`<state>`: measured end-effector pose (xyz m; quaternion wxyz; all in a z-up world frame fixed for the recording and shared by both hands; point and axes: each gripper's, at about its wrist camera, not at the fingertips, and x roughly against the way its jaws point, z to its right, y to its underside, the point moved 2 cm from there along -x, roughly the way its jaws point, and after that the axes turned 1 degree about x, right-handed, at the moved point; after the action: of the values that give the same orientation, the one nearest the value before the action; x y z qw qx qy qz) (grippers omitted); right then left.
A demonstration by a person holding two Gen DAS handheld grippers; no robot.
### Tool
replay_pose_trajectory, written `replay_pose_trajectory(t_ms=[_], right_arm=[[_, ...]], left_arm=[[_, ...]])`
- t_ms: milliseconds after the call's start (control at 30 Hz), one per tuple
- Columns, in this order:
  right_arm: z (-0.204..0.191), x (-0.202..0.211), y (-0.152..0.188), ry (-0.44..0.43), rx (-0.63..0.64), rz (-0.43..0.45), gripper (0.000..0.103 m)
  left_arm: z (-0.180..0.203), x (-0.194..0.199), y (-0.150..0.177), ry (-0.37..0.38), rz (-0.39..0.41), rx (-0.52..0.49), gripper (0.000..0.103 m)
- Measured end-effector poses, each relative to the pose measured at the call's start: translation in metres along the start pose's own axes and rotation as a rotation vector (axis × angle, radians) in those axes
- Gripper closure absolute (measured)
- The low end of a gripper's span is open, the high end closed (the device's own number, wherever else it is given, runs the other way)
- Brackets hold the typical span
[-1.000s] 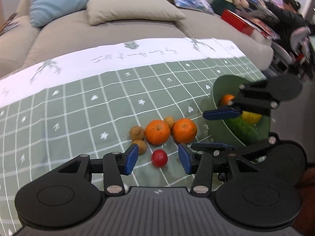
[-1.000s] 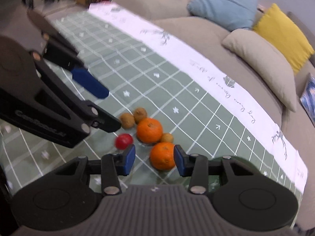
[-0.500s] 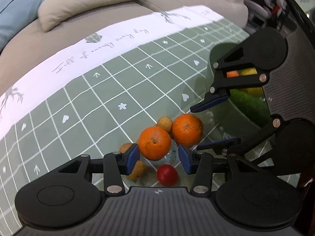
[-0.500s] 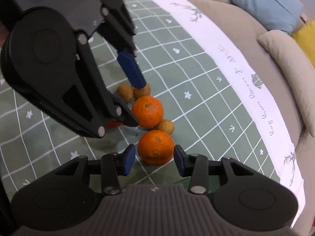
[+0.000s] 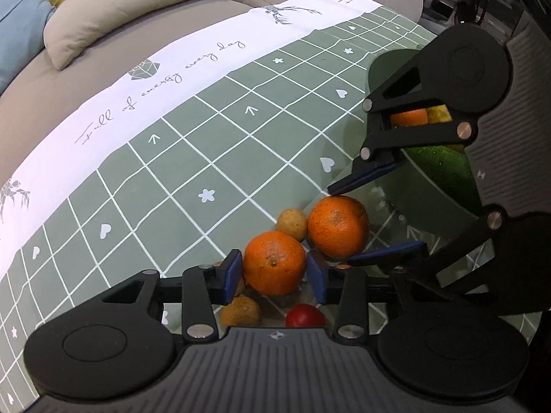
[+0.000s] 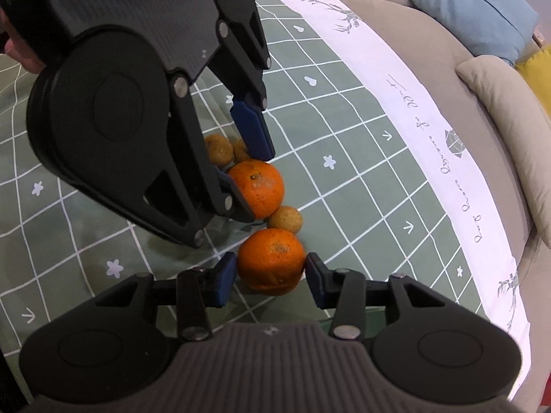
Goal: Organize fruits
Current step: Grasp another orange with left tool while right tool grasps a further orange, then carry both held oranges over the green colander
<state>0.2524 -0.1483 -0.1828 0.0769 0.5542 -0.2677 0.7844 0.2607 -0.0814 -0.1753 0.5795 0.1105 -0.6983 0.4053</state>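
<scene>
Two oranges lie side by side on the green checked cloth (image 5: 206, 158). My left gripper (image 5: 274, 275) points steeply down over the left orange (image 5: 273, 263); its jaws are closing and both blue pads touch the fruit's sides. My right gripper (image 6: 271, 275) straddles the right orange (image 6: 272, 261), its pads close beside the fruit and its jaws open. Each gripper shows in the other's view: the right gripper (image 5: 339, 225) around its orange (image 5: 337, 227), the left gripper (image 6: 256, 186) around its orange (image 6: 256, 186). The green bowl (image 5: 378, 69) is mostly hidden behind the right gripper.
Small brown fruits (image 5: 292, 223) (image 5: 239, 311) and a red fruit (image 5: 304, 315) crowd the oranges. The bowl holds an orange (image 5: 409, 117), a yellow fruit and a green cucumber (image 5: 437, 168). A beige sofa with cushions (image 5: 120, 10) runs behind the table.
Both grippers came down over the oranges and rolled. The left jaws narrowed onto the left orange. The right jaws kept their width.
</scene>
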Motion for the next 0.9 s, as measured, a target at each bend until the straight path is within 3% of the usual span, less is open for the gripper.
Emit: replay_pose_trajectory(t_ms=[233, 467, 700, 900], right_arm=[[-0.008, 0.012, 0.001, 0.009, -0.023, 0.022, 0.065], [-0.013, 0.047, 0.001, 0.030, -0.093, 0.083, 0.066], [-0.015, 0.097, 0.009, 0.029, -0.275, 0.183, 0.066], [-0.013, 0.134, 0.034, 0.023, -0.435, 0.240, 0.066]], left_arm=[[0.004, 0.008, 0.003, -0.026, 0.011, 0.034, 0.060], [0.005, 0.046, 0.009, -0.038, 0.074, 0.139, 0.060], [0.017, 0.093, 0.014, -0.030, 0.151, 0.258, 0.060], [0.033, 0.119, 0.016, 0.027, 0.205, 0.358, 0.060]])
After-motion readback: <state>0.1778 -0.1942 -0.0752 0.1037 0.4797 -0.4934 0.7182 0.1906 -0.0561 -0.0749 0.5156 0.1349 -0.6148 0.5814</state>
